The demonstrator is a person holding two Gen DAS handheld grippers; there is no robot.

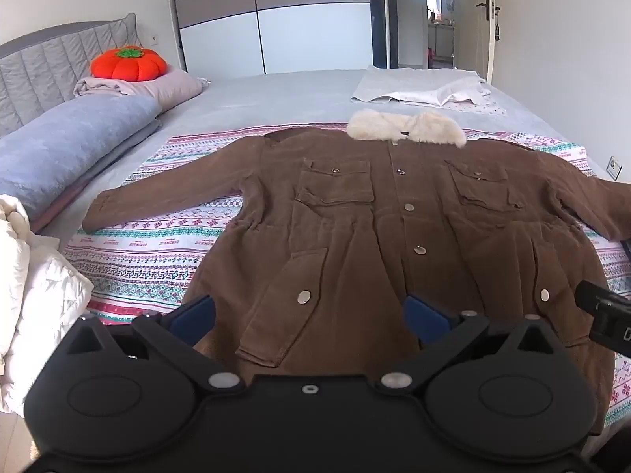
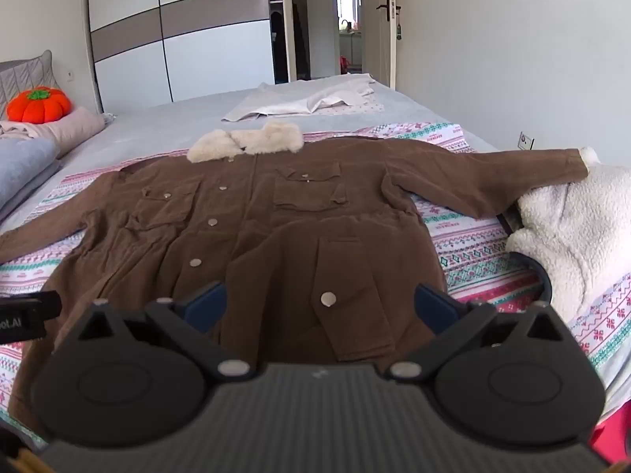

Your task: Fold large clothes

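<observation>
Brown corduroy-looking coat [image 1: 355, 236] with fluffy cream collar [image 1: 406, 128] lies flat mid-frame on a patterned blanket [image 1: 157, 260]; left gripper [image 1: 309, 315] and right gripper [image 2: 321, 307] fingers spread wide, empty.

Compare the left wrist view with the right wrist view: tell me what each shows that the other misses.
Left wrist only: the white quilted bedding and the coat's left cuff.
Right wrist only: the white fleece garment under the coat's right cuff.
Both: the brown coat, flat and buttoned, fur collar, pumpkin cushion, jaws open.
</observation>
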